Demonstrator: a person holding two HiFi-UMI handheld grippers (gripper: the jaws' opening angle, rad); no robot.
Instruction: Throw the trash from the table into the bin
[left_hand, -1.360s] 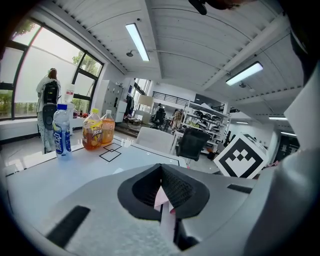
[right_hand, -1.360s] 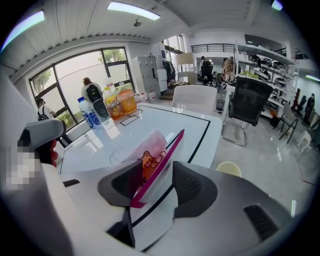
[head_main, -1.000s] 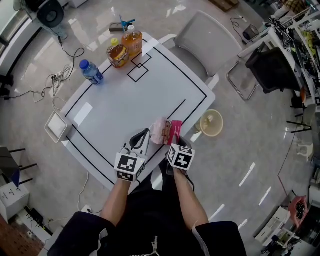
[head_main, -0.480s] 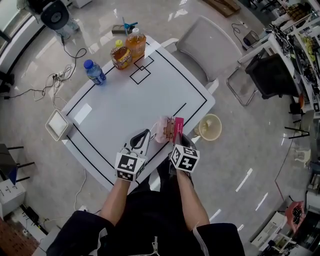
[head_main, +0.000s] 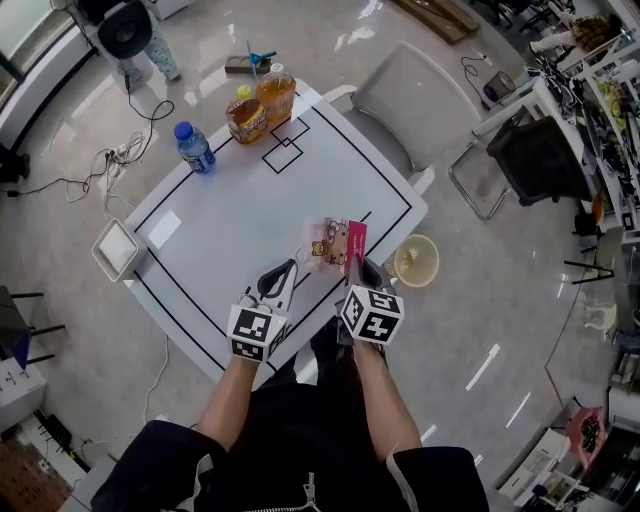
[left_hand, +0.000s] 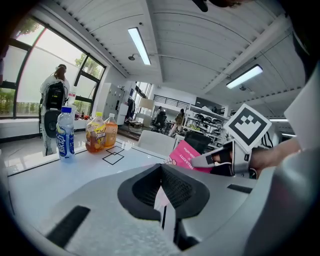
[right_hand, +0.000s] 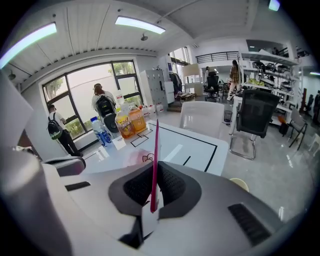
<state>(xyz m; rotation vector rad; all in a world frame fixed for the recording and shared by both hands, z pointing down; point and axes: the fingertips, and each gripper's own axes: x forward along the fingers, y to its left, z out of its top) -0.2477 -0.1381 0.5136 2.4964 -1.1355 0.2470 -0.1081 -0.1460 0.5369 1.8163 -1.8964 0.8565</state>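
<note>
The pink packet (head_main: 338, 243) is being pinched edge-on in the closed jaws of the right gripper (head_main: 352, 268), tilted downward above the table's (head_main: 230, 210) near edge (the bin (head_main: 416, 262) stands on the floor close by). The left gripper (head_main: 280, 278) is being held nearly level alongside, jaws together on nothing.

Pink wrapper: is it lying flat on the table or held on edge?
Held on edge: the right gripper grips the pink wrapper upright between its shut jaws.

The pink packet (left_hand: 186, 152) reads "HELLO KITTY" in white.
</note>
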